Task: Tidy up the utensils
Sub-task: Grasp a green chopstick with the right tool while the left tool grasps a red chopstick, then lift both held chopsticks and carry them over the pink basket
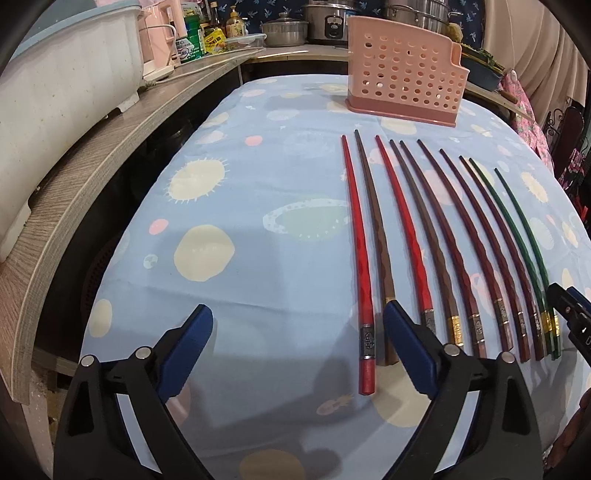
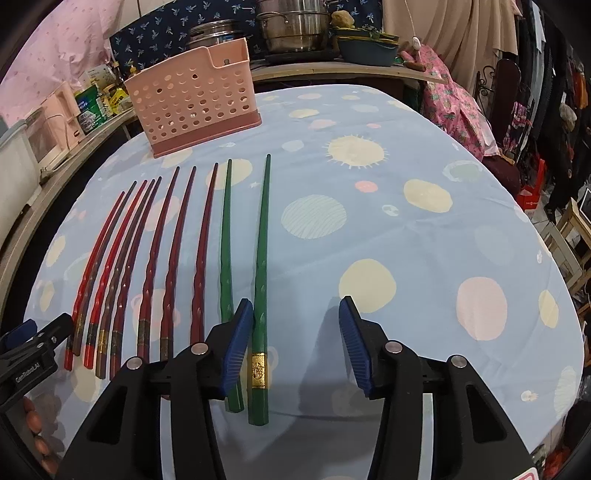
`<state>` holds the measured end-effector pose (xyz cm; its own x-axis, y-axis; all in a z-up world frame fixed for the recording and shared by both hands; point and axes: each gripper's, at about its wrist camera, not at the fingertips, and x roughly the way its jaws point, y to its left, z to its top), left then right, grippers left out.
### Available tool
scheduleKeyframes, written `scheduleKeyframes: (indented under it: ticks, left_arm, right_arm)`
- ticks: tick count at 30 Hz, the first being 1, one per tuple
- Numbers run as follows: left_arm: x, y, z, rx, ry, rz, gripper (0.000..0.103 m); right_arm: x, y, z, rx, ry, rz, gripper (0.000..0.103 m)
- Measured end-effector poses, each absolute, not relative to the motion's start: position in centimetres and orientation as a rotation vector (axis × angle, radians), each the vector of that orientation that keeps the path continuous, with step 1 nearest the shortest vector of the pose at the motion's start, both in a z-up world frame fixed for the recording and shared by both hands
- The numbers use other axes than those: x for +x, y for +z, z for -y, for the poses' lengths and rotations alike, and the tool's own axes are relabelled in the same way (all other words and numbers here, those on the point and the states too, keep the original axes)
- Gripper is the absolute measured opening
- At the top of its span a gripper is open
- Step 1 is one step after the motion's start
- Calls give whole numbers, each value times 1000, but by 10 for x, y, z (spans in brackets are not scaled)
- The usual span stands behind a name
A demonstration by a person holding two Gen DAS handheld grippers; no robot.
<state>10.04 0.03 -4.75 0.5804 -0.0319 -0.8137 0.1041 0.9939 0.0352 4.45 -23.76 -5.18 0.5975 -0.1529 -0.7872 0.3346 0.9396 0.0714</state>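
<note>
Several chopsticks lie side by side on the blue patterned tablecloth (image 1: 258, 177): red (image 1: 356, 243), brown (image 1: 373, 221), dark maroon (image 1: 476, 229) and green (image 1: 517, 229). A pink perforated utensil holder (image 1: 404, 79) stands upright beyond their tips; it also shows in the right wrist view (image 2: 194, 98). My left gripper (image 1: 297, 314) is open and empty, at the handle end of the leftmost red chopstick. My right gripper (image 2: 295, 310) is open and empty, with the rightmost green chopstick (image 2: 261, 266) lying between its fingers, close to the left pad (image 2: 236, 347).
A wooden counter (image 1: 110, 125) curves along the left with a white bin (image 1: 66, 81), bottles and pots. More pots (image 2: 291, 29) stand behind the table. Clothes and a chair (image 2: 569, 236) are to the right of the table.
</note>
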Motion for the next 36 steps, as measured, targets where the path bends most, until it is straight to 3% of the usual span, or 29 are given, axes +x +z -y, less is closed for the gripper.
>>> scheduleKeyframes:
  ticks: [7,10,16,19,20,23,36]
  left_arm:
    - [99,-54,-8,61,-75,-967,87]
    - [96,-54,-9,51,-91,-968,81]
    - [85,-50,-6,55,-134,-966,57]
    - [81,-48,-5,51,-158,-966,39]
    - [80,-47,-6,45,-163,-968,28]
    - [79,-46,-9,19,-190,-982,9]
    - [66,-14,-22,-35,-224,-952,7]
  right_arm:
    - [38,-53,232,176,-293,-886,38]
    - [32,-53,230,163,-289,-882,34]
    - [22,-53,223,139,-268,-878,21]
    - [19,-52,220,131,-245,-881,10]
    - [18,-52,218,129,-239,-883,7]
    - [15,-51,217,128,-234,-886,7]
    - [-7,-10,226,169,-212,-802,7]
